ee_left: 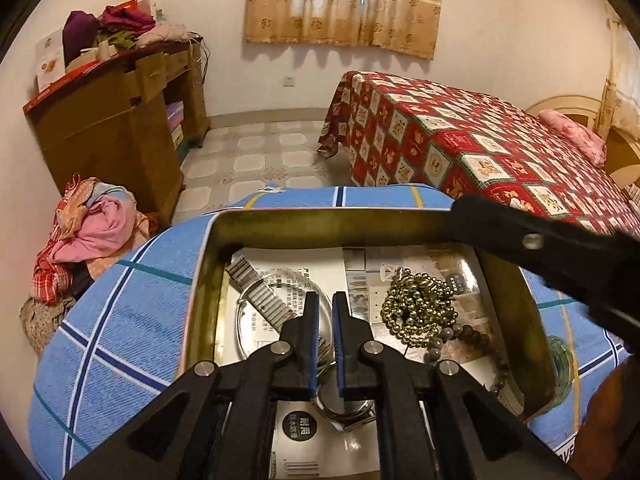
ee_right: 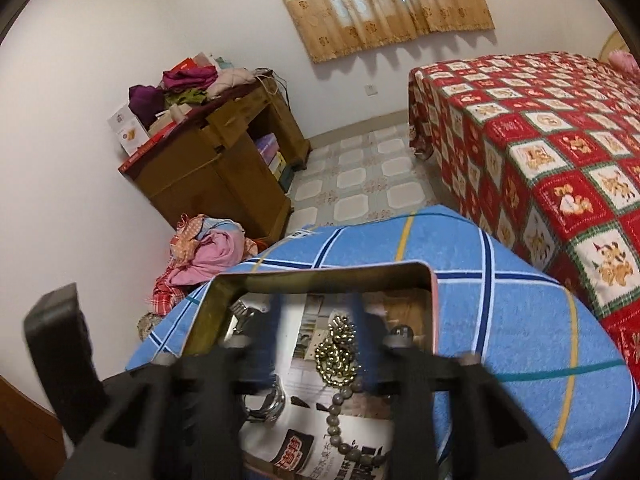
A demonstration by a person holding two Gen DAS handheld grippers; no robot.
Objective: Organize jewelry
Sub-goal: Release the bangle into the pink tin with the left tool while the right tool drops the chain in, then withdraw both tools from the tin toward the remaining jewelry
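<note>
At the far left of the left wrist view, a heap of clothes (ee_left: 86, 236) lies on the floor beside a wooden cabinet (ee_left: 116, 120) stacked with more fabric. A blue plaid cloth (ee_left: 120, 320) covers the tabletop, and on it sits an open metal tin (ee_left: 332, 220) lined with printed paper.

Inside the tin, on its left side, a metal watch band (ee_left: 260, 296) lies across a silver bangle (ee_left: 244, 320). The left gripper (ee_left: 325, 336) hovers over this part of the tin with its blue-padded fingers (ee_left: 313, 332) standing a narrow gap apart and nothing clamped between them; a shiny metal piece, likely the watch case (ee_left: 344, 412), shows below the gap. To the right lies a bunched gold bead chain (ee_left: 416, 308), and touching it at the lower right, a string of dull grey-brown beads (ee_left: 456, 336) runs along the tin's right side. The right gripper's black finger (ee_left: 532, 240) reaches in over the tin's far right corner.

In the right wrist view the right gripper (ee_right: 316, 336) is blurred above the tin (ee_right: 428, 280), its fingers apart and straddling the gold chain (ee_right: 336, 348), with the grey beads (ee_right: 336, 420) trailing toward the camera. A bed with a red patterned cover (ee_right: 540, 140) stands at the right.
</note>
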